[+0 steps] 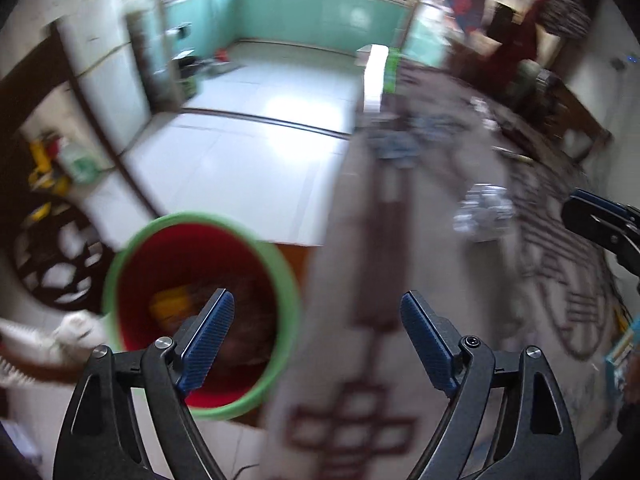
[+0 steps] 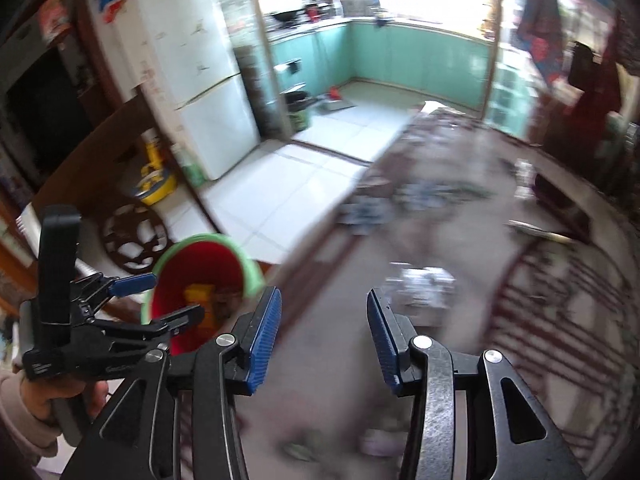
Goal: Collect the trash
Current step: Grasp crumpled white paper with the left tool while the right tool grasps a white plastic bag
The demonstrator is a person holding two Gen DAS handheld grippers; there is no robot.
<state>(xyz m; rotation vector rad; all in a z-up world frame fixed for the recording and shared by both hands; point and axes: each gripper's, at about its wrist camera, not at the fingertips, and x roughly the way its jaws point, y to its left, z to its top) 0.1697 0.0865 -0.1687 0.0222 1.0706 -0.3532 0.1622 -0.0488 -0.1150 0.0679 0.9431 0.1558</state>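
A red bin with a green rim (image 1: 132, 248) stands off the left edge of the cloth-covered table, with a yellow scrap (image 1: 170, 302) and brownish litter inside. My left gripper (image 1: 318, 320) is open and empty, its left finger over the bin's mouth. In the right wrist view the left gripper (image 2: 164, 300) hangs over the bin (image 2: 252, 276), held by a hand. My right gripper (image 2: 324, 328) is open above the table, nothing between its pads. A crumpled silvery wrapper (image 2: 424, 284) (image 1: 484, 212) lies just beyond it. Blue-and-white crumpled litter (image 2: 368, 208) (image 1: 400, 144) lies farther along.
The patterned tablecloth (image 2: 560, 320) covers the table to the right. A pale scrap (image 2: 376, 446) lies near the front. White floor tiles (image 1: 240, 160) run to a green-panelled kitchen. A white fridge (image 2: 200, 80) and a yellow toy (image 2: 154, 184) stand at the left.
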